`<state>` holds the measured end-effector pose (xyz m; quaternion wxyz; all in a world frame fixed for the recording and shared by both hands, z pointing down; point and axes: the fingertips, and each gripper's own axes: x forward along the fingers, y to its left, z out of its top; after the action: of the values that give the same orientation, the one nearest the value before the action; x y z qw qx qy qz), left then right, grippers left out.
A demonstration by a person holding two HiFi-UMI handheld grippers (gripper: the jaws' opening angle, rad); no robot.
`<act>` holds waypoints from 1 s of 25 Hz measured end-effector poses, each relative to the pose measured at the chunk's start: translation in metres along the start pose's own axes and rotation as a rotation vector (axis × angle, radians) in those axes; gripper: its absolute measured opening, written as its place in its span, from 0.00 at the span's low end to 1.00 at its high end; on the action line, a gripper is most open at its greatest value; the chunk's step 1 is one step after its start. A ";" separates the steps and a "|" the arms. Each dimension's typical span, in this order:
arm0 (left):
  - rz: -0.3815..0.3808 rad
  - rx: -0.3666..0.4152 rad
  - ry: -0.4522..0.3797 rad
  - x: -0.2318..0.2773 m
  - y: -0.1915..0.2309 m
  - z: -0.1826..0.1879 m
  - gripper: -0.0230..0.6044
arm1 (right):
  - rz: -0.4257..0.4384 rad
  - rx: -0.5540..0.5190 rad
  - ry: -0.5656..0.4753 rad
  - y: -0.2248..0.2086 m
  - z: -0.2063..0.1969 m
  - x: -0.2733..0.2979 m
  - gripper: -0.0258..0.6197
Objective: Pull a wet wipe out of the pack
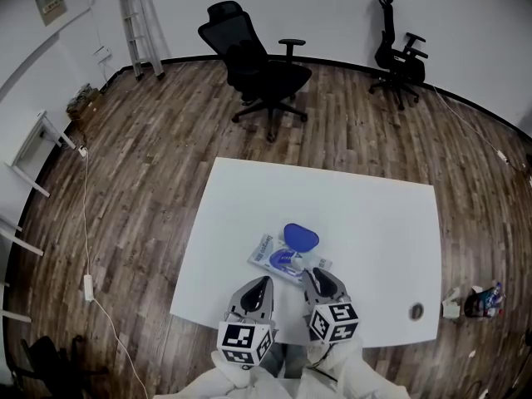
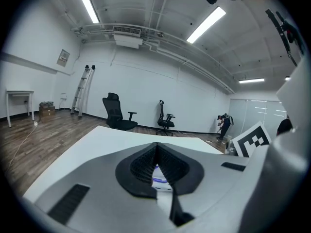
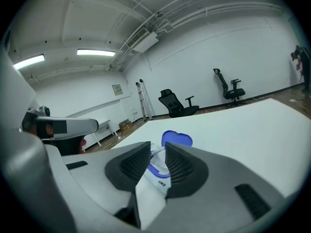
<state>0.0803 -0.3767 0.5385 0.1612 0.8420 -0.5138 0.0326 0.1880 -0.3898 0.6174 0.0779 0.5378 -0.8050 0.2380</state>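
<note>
Pack: the wet wipe pack (image 1: 278,261) is lying flat on the white table (image 1: 374,223), near its front edge and just ahead of both grippers.
Lid: the blue lid (image 1: 301,237) is being kept flipped up on the pack's far side, so the opening is being left exposed.
Done: the pack is already opened, and the grippers are being held close to it.
Left to do: no wipe is being seen drawn clear of the pack, so the pinch and the pull themselves are judged to be still ahead.
Left gripper (image 2: 156,152): its jaws are being held closed, pads meeting at the tips with nothing caught between them. A sliver of the pack is being glimpsed beyond them.
Right gripper (image 3: 158,154): its jaws are being held slightly apart and are pressing on nothing. The pack's opening is being framed in the gap.
Wipe: a small white tuft (image 3: 156,151) is being shown at the opening, possibly the next wipe's tip, though the wide-angle picture is too coarse to be sure.
Head view only: the whole layout is being shown, with the left gripper just beside the pack's near-left corner and the right gripper at its near-right end.
Gripper views only: the spacing of the pads is being shown clearly here, where the head view is giving only the grippers' backs and marker cubes.
</note>
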 end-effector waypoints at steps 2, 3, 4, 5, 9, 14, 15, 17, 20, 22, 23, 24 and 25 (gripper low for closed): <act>0.006 0.000 0.003 -0.002 0.003 -0.001 0.03 | -0.002 0.003 0.006 -0.001 -0.002 0.003 0.17; 0.008 0.000 0.004 -0.002 0.004 -0.001 0.03 | -0.003 0.007 0.008 -0.001 -0.002 0.004 0.17; 0.011 0.001 0.004 -0.003 0.005 -0.001 0.03 | -0.003 0.009 0.009 -0.001 -0.002 0.005 0.17; 0.015 0.000 0.004 -0.003 0.006 -0.002 0.03 | -0.004 0.010 0.010 -0.002 -0.003 0.006 0.17; 0.027 -0.002 0.011 -0.001 0.011 -0.004 0.03 | 0.001 0.004 0.033 -0.005 -0.005 0.014 0.20; 0.039 -0.004 0.026 0.000 0.017 -0.009 0.03 | -0.008 -0.013 0.059 -0.007 -0.009 0.020 0.21; 0.043 -0.005 0.028 0.001 0.018 -0.010 0.03 | -0.007 -0.019 0.066 -0.008 -0.010 0.021 0.21; 0.048 -0.006 0.031 0.002 0.019 -0.012 0.03 | 0.000 -0.026 0.082 -0.009 -0.014 0.025 0.23; 0.054 -0.006 0.032 0.003 0.021 -0.015 0.03 | 0.015 -0.033 0.098 -0.008 -0.019 0.031 0.25; 0.057 -0.006 0.031 0.005 0.021 -0.015 0.03 | 0.020 -0.042 0.110 -0.007 -0.020 0.034 0.26; 0.059 -0.006 0.031 0.006 0.020 -0.015 0.03 | 0.021 -0.047 0.116 -0.008 -0.020 0.036 0.27; 0.060 -0.006 0.030 0.007 0.020 -0.013 0.03 | 0.021 -0.051 0.121 -0.009 -0.019 0.037 0.27; 0.062 -0.006 0.030 0.008 0.020 -0.012 0.03 | 0.020 -0.053 0.126 -0.010 -0.019 0.038 0.27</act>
<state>0.0683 -0.3882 0.5567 0.1704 0.8245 -0.5373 0.0486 0.1785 -0.4156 0.6513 0.1405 0.5115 -0.8098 0.2507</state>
